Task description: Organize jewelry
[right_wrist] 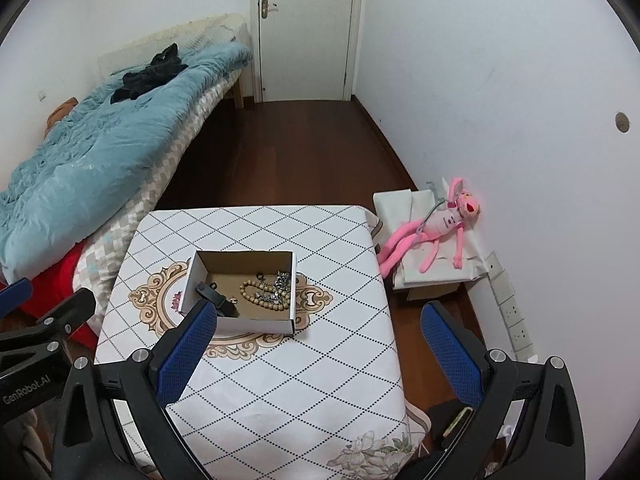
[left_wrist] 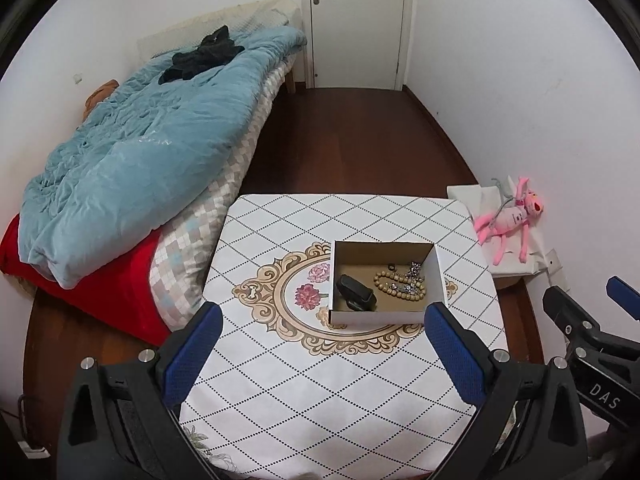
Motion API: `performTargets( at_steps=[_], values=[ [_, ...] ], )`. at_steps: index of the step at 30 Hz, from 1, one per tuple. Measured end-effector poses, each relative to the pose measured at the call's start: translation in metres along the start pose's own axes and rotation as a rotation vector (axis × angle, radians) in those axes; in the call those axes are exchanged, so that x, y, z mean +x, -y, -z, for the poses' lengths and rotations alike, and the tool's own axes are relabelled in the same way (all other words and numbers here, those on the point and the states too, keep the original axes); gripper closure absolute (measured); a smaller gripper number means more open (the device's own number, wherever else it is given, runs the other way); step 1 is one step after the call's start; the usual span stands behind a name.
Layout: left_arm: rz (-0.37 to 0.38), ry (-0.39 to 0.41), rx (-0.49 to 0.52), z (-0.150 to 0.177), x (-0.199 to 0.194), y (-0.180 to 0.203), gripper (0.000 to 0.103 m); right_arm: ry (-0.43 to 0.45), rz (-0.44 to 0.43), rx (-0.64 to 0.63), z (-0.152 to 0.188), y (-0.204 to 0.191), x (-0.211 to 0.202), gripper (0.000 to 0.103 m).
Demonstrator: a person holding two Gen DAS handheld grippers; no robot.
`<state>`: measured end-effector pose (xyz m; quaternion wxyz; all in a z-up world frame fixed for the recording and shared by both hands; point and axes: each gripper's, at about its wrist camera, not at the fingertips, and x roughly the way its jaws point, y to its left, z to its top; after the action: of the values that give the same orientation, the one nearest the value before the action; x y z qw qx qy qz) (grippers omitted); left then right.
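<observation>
A small cardboard box (left_wrist: 383, 280) is being shown near the middle of the tabletop (left_wrist: 320, 380), open at the top, w/ the jewelry already lying inside. A bead bracelet (left_wrist: 394, 282) is being seen on the box floor toward the right, w/ a silvery chain (left_wrist: 412, 280) tangled over and beside it; exactly how the two are being overlapped cannot be told. A black watch (left_wrist: 356, 290) is being rested at the left of the box, partly against the near wall.

The left gripper (left_wrist: 324, 344) is being held above the near half of the tabletop, jaws wide apart, nothing between them. The right gripper (right_wrist: 320, 340) is likewise being held spread and empty, well short of the box.

Handling, as judged: the beads are prob. being strung on elastic, so they are being expected to be light, floppy, and a bit slick; a pinch across one side of the loop is being favored, not a single bead. The chain is being judged thin, limp, snag-prone, and likely to be dragged along w/ the beads; it is best being taken at its bunched part. The watch is being judged stiffer and heavier; the strap near the case is being favored. The box is light and may be slid if bumped, so steadying w/ the other gripper is being advised.
</observation>
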<state>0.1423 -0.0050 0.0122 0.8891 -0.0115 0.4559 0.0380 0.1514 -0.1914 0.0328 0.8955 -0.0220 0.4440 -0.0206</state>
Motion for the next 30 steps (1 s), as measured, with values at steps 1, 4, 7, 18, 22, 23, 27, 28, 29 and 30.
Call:
performTargets(
  at_steps=[1, 4, 7, 18, 22, 23, 27, 28, 29, 30],
  values=[
    [0.000, -0.008, 0.001, -0.001, 0.003, 0.000, 0.000, -0.007, -0.002, -0.001, -0.001, 0.000, 0.004, 0.000],
    [0.001, -0.023, 0.002, -0.003, 0.009, 0.001, 0.000, -0.027, -0.003, -0.011, -0.002, -0.001, 0.013, 0.000],
    [0.003, -0.042, 0.009, -0.004, 0.016, 0.003, 0.000, -0.041, -0.003, -0.014, -0.004, -0.001, 0.020, 0.000],
    [0.010, -0.062, 0.003, -0.004, 0.023, 0.004, 0.000, -0.070, -0.006, -0.021, -0.004, 0.000, 0.028, 0.000],
    [0.000, -0.066, 0.002, -0.003, 0.025, 0.005, 0.000, -0.077, -0.007, -0.024, -0.004, -0.001, 0.030, 0.000],
    [-0.003, -0.066, 0.000, -0.003, 0.025, 0.004, 0.000, -0.078, -0.007, -0.024, -0.004, -0.001, 0.030, 0.000],
    [-0.005, -0.070, -0.001, -0.003, 0.027, 0.003, 0.000, -0.081, -0.007, -0.029, -0.003, -0.002, 0.030, 0.000],
    [-0.006, -0.070, -0.001, -0.002, 0.027, 0.002, 0.000, -0.081, -0.007, -0.029, -0.003, -0.002, 0.031, 0.000],
    [-0.010, -0.069, -0.003, -0.002, 0.027, 0.001, 0.000, -0.081, -0.006, -0.029, -0.003, -0.002, 0.031, 0.000],
    [-0.010, -0.070, -0.003, -0.002, 0.028, 0.002, 0.000, -0.082, -0.007, -0.030, -0.002, -0.002, 0.031, 0.000]
  ],
)
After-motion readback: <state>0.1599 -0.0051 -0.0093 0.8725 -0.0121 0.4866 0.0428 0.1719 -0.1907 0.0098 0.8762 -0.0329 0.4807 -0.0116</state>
